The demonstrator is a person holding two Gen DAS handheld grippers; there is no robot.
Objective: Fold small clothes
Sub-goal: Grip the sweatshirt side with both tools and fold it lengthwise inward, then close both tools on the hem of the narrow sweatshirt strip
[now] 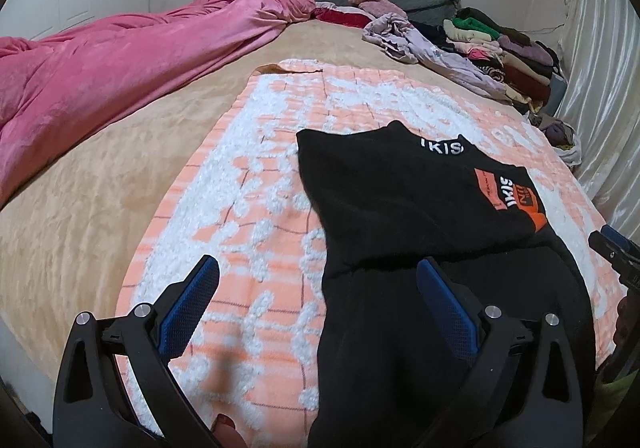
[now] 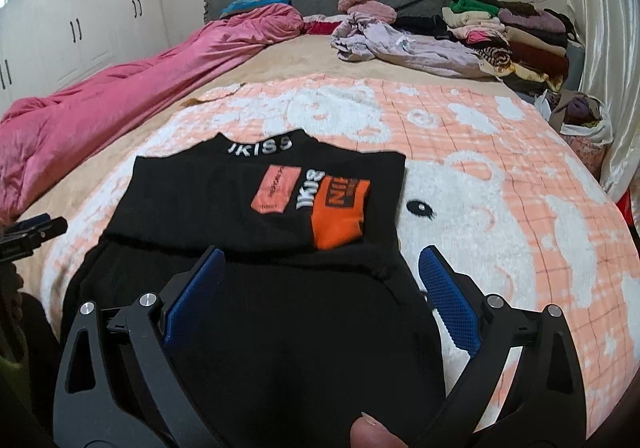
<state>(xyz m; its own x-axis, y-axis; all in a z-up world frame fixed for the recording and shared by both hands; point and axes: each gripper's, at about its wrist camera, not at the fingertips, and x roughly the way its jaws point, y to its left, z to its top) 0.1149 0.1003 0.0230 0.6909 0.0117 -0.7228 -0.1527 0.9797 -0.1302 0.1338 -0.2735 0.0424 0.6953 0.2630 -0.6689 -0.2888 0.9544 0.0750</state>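
Tools, left (image 1: 318,276) and right (image 2: 322,266), spread wide, gripping nothing, above black top (image 2: 260,203) on peach blanket (image 2: 500,187).

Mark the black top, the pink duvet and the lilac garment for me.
black top (image 2: 224,187): right wrist view, chest left of patches.
pink duvet (image 1: 120,67): left wrist view, middle.
lilac garment (image 2: 420,47): right wrist view, crumpled body.

black top (image 2: 256,203) | orange patches, white lettering | folded flat on blanket (image 2: 500,175)

black top (image 2: 256,288) btm edge cropped
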